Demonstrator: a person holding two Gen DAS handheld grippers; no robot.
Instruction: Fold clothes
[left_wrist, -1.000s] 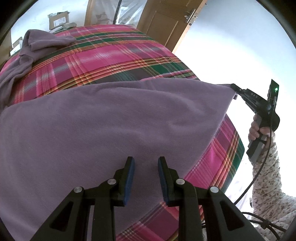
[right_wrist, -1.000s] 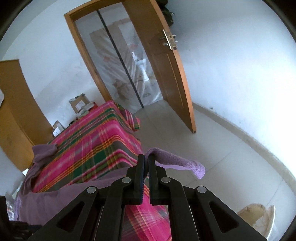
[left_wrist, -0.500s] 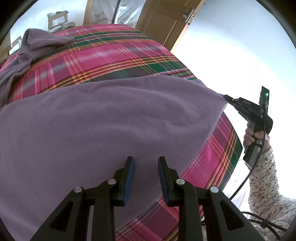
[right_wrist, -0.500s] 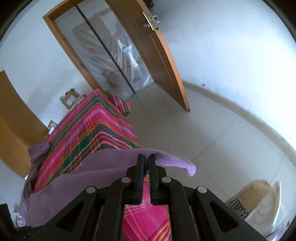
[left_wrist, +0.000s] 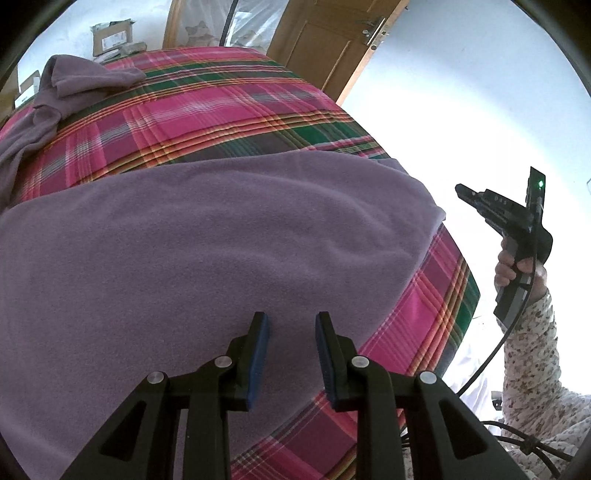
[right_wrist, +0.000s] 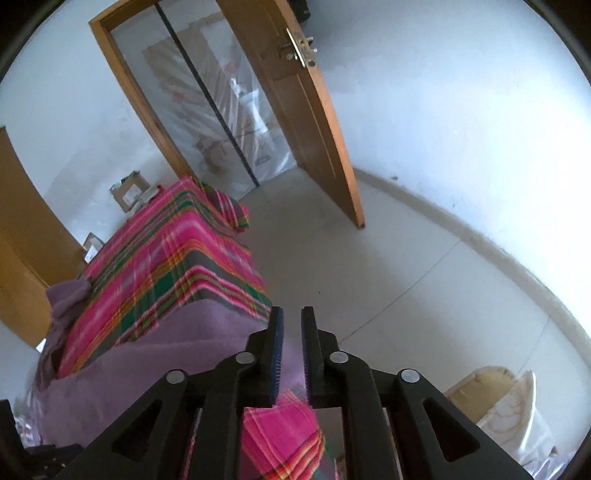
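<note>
Open door at 12 o'clock, plaid bedcover underneath. Purple cloth lies flat, smooth across bed. Left gripper wide above it; right gripper narrowly parted, empty, at 3 o'clock.

Purple fleece garment — spread flat over plaid surface, far end bunched.

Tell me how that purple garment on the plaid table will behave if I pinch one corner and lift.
The purple garment looks like soft fleece draped over the table edge, so it will probably sag limply. Its nap likely grips the open left gripper well.
</note>
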